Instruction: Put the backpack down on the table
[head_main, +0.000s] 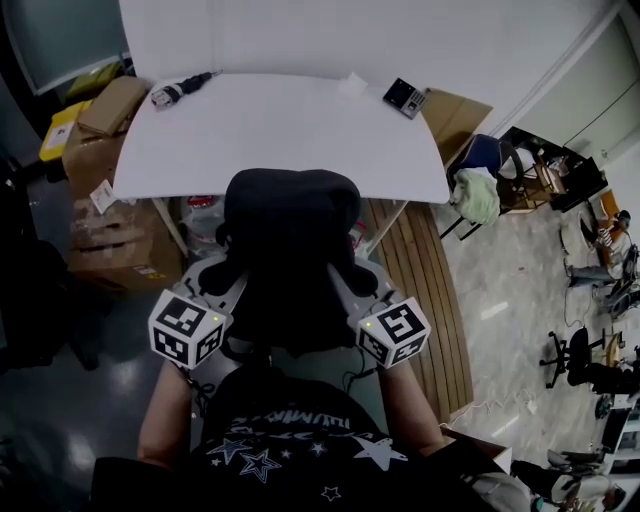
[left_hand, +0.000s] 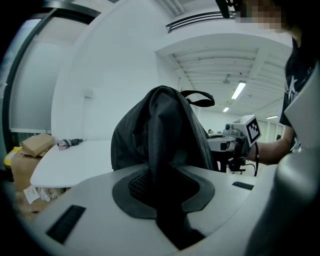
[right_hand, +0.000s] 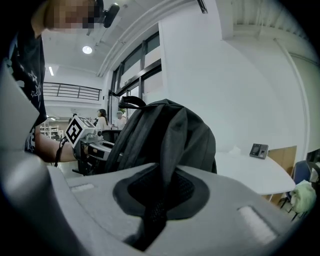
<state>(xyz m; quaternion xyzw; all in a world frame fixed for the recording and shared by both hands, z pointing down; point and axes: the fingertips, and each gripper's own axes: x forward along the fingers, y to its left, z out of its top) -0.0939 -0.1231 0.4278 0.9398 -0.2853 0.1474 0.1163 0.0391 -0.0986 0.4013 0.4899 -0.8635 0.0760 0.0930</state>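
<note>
1. The left gripper (left_hand: 162, 186) is clamped on a black strap or fold at the left side of the backpack (head_main: 290, 240); the fabric runs down between its jaws and fills the gap.
2. The right gripper (right_hand: 160, 192) is likewise closed on a mesh-backed strap at the bag's right side; neither gripper is empty.
3. The backpack hangs between the two grippers, upright, its long axis vertical and its top handle uppermost; in the head view it sits just at the near edge of the white table (head_main: 300, 140); its bottom is hidden behind the gripper bodies, so I cannot tell whether it touches the tabletop, though it looks carried rather than resting.
4. The relation that matters: the bare middle of the table lies straight beyond the bag, on its far side; both hands flank the bag evenly, so neither is nearer.
5. My judgement is that the set-down is not yet done; the next move calls for carrying the bag farther over the tabletop, lowering it, then releasing both straps.
6. A small black device (head_main: 405, 97) lies at the table's far right and what may be a folded umbrella (head_main: 180, 90) at its far left; both are well apart from the middle landing area.
</note>
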